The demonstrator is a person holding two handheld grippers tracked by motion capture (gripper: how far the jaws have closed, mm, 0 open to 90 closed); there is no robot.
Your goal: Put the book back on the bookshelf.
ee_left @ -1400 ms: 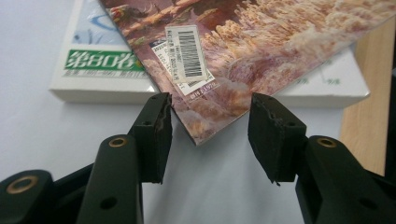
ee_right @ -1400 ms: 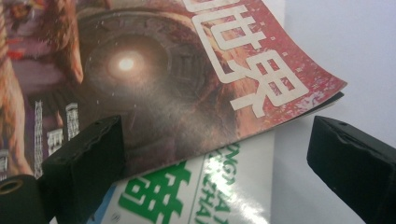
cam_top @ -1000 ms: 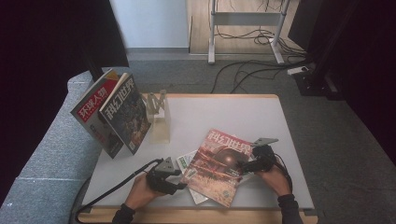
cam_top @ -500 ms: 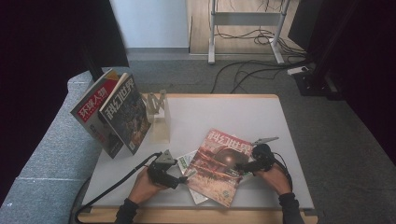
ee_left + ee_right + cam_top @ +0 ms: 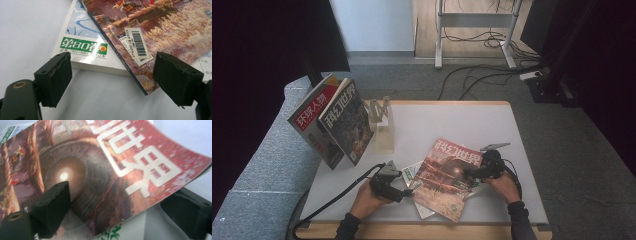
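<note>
A red magazine [image 5: 447,176] with large pale characters lies askew on a white book with a green label [image 5: 414,171] near the table's front edge. My left gripper [image 5: 411,188] is open at the stack's left corner. In the left gripper view the gripper [image 5: 117,78] straddles the barcode corner of the magazine [image 5: 155,32], with the white book [image 5: 85,46] just beyond. My right gripper [image 5: 468,172] is at the magazine's right edge. In the right gripper view the gripper [image 5: 122,211] is wide open, one jaw over the cover [image 5: 100,177] and the other under its lifted edge.
Two magazines [image 5: 334,122] lean upright at the table's back left beside a pale wooden rack [image 5: 381,127]. A grey sofa [image 5: 257,165] borders the table [image 5: 452,120] on the left. Cables and a metal stand are on the floor behind.
My left gripper has edged a little forward and right, closer to the stack's corner. The right gripper and the magazine have hardly moved.
</note>
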